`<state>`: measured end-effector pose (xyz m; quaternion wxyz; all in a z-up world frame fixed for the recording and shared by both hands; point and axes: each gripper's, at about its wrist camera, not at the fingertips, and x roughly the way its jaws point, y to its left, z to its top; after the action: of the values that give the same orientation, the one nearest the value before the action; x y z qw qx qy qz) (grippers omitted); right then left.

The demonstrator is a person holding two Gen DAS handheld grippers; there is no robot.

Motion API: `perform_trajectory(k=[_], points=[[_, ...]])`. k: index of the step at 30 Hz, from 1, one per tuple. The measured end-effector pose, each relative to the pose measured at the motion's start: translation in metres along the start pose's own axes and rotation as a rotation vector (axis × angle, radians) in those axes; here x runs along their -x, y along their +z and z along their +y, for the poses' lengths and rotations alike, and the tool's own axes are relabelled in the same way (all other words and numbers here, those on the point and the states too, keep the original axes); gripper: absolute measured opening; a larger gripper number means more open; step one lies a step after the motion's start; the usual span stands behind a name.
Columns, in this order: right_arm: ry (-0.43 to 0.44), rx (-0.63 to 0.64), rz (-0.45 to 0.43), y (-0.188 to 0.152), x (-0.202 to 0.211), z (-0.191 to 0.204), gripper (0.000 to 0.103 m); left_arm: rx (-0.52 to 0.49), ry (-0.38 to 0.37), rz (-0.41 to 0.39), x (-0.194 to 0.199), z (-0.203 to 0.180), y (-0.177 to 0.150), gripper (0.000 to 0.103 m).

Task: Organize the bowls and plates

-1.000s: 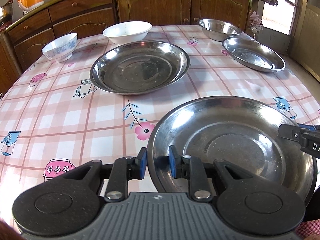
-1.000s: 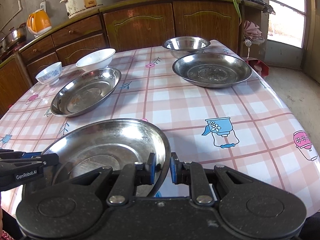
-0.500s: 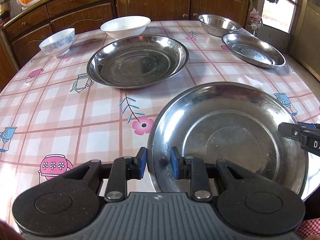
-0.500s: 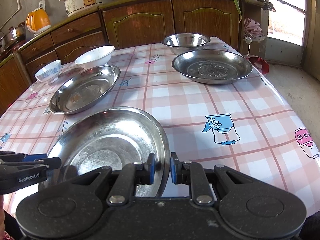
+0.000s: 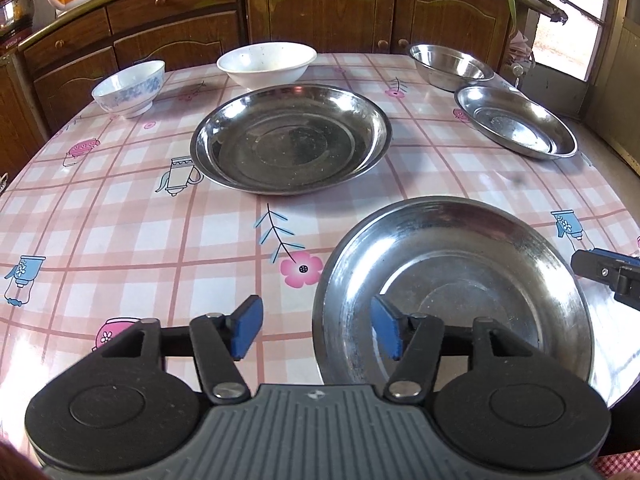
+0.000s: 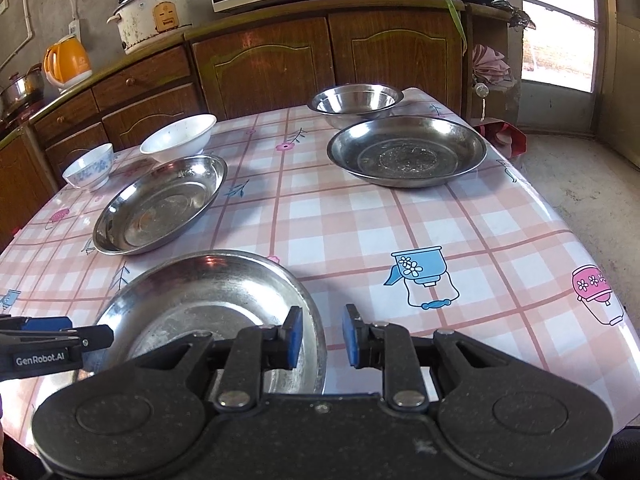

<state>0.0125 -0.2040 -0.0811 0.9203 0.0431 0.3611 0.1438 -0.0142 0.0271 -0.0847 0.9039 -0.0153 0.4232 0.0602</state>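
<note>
A checked table point(image 5: 120, 216) fills the kitchen, wooden cabinets point(image 6: 264, 68) behind it. The near plate point(image 5: 452, 292), a steel dish, sits at the table's front edge, apparently flat on the cloth. A second steel plate point(image 5: 292, 138) lies beyond the near plate toward the table's middle, well apart from it. A third steel plate point(image 6: 406, 152) rests further back to the right of the near plate, with a steel bowl point(image 6: 356, 102) just behind it at the far edge. A white bowl point(image 5: 266, 64) stands behind the middle plate, and a smaller patterned bowl point(image 5: 128, 86) sits to its left.

The left gripper point(image 5: 316, 330) straddles the near plate's left rim with its fingers spread wide, neither blue pad touching the metal. The right gripper point(image 6: 322, 336) straddles the same plate's right rim, parted more narrowly; whether its pads point(image 6: 294, 338) touch the rim cannot be told.
</note>
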Motion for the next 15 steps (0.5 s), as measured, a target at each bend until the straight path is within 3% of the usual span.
perform_trajectory(k=[9, 15], points=[[-0.001, -0.019, -0.031, 0.010, 0.007, -0.007, 0.043, -0.025, -0.016, -0.026, 0.006, -0.005, 0.013, 0.074], [-0.016, -0.039, -0.053, 0.016, 0.011, -0.017, 0.052, -0.049, -0.027, -0.033, 0.005, -0.013, 0.020, 0.075]])
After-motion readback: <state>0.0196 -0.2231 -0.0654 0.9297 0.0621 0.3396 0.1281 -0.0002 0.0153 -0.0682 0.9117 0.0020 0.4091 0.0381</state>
